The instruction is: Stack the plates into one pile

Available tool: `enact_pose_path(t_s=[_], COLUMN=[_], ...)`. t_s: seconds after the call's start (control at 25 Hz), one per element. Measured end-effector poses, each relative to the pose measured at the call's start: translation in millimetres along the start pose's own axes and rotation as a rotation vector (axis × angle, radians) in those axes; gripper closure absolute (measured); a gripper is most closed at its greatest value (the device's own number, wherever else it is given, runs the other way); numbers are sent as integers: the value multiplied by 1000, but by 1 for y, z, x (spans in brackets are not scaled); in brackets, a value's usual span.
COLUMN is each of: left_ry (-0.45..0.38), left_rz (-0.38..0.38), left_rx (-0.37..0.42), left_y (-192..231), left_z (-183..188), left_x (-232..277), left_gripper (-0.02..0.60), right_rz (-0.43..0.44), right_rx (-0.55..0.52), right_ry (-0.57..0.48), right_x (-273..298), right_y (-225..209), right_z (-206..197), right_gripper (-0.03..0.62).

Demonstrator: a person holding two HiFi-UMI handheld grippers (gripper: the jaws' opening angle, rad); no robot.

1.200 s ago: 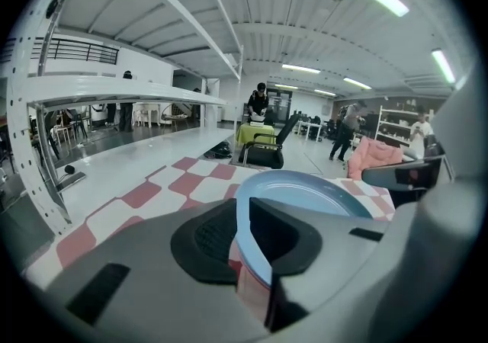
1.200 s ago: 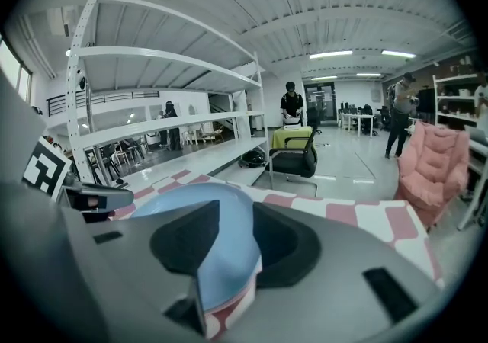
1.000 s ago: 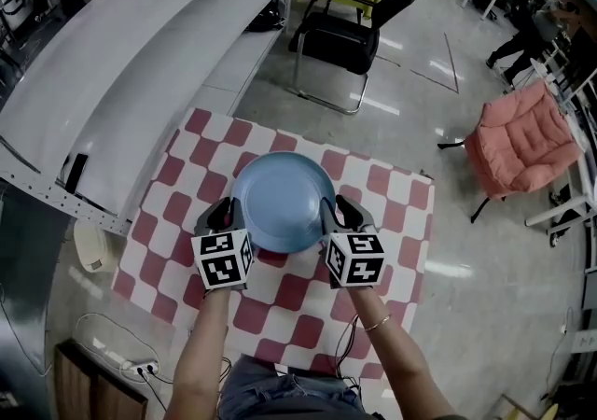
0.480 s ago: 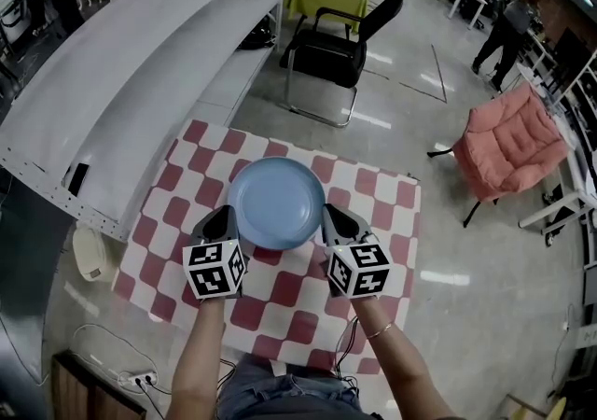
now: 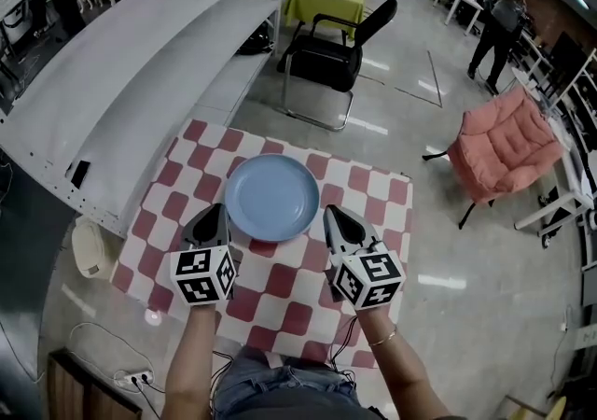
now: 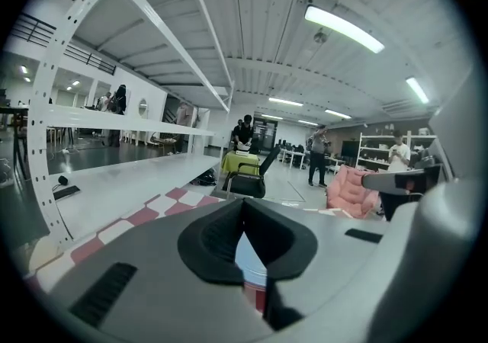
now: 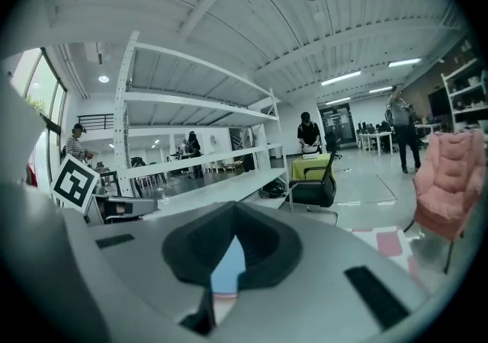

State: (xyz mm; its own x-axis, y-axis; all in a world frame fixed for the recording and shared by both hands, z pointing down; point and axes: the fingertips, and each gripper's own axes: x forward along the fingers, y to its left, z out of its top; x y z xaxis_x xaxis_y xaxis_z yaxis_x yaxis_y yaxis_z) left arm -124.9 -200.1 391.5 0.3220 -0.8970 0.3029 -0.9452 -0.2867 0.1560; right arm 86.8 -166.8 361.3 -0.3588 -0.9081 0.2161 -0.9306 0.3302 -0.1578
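From overhead, the blue plate (image 5: 272, 197) rests on the checked bench (image 5: 378, 196) between the left tongs (image 5: 212, 215) and right tongs (image 5: 333, 216), touching neither, while each tongs' own view shows them just drawn together, gripping nothing.

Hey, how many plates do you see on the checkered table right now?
1: a blue plate near the middle of the checkered table. Others may be stacked underneath it, hidden.

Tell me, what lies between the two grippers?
The blue plate on the checkered cloth, between left gripper and right gripper; head view shows it.
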Motion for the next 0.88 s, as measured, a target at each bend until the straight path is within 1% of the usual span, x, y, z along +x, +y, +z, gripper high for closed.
enact_pose_path(t_s=[0.16,0.32,0.6,0.76,0.88], left_ry=[-30,-49,-62,-71,-81], left_rz=[0,-5,-12,-15,-18], left_rx=[20,17,23,46,47], left_y=[-5,-11,-24,-31,-34], left_z=[9,11,9,10,10], left_x=[-13,-26,-44,-53,-58], left_gripper=[566,566,566,566,566], right_rz=[16,24,12,19,27], right_rx=[1,-6,-42,-33,-22], right_ry=[-20,-41,-75,-86,-88], right_x=[-14,-27,-48,-55,-58], right_y=[5,9,9,11,13], right_z=[6,12,18,17,14], right_gripper=[583,585,586,586,586])
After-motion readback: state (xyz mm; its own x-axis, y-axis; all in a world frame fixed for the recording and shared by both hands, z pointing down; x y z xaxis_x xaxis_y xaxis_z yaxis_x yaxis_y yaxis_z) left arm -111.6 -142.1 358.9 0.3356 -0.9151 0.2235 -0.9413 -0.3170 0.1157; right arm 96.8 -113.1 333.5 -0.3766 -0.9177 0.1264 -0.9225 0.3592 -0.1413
